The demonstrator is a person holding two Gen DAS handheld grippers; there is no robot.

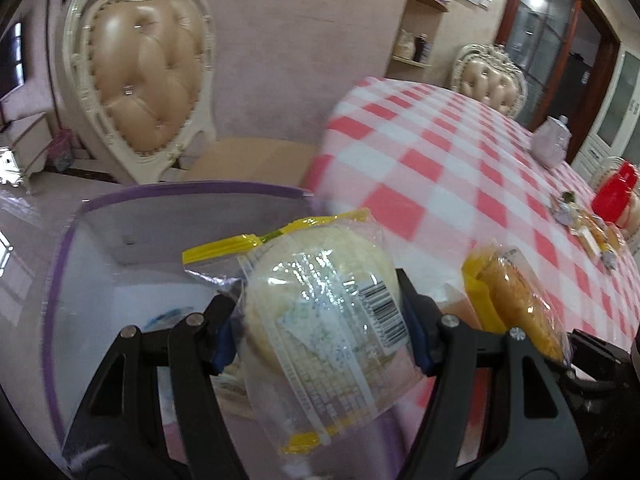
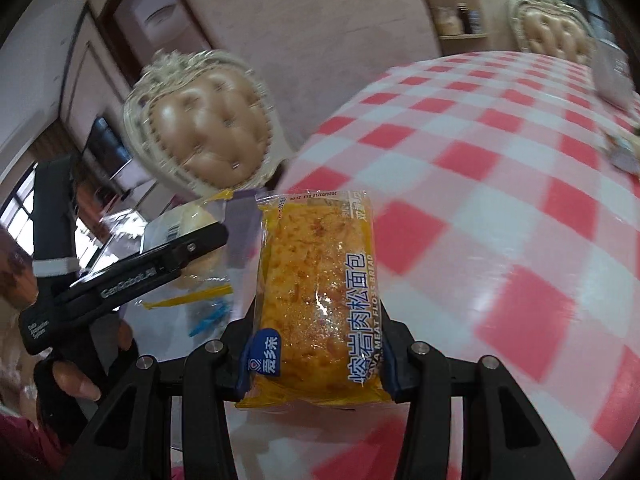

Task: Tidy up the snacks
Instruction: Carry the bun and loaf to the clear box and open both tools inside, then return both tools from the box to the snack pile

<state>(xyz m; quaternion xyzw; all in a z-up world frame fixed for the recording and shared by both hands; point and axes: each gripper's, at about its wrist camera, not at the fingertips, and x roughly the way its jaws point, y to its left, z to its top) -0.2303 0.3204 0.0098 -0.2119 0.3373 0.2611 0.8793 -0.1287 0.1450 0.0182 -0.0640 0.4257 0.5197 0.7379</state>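
Grippers both carry snacks: your left gripper (image 1: 322,320) clamps a round pale bun in clear yellow-edged wrap (image 1: 320,300) above the clear purple-rimmed plastic bin (image 1: 80,240), while your right gripper (image 2: 318,356) clamps an orange meat floss bread packet (image 2: 316,300) (label readable only from the right wrist) over the pink-and-white checked tablecloth (image 2: 500,200).

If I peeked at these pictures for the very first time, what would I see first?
Two wrapped breads, each squeezed between black jaws: a pale round bun in the left gripper and an orange meat floss bread in the right gripper. Behind them spreads a red-and-white checked tablecloth, with a clear purple-rimmed bin beside the bun.
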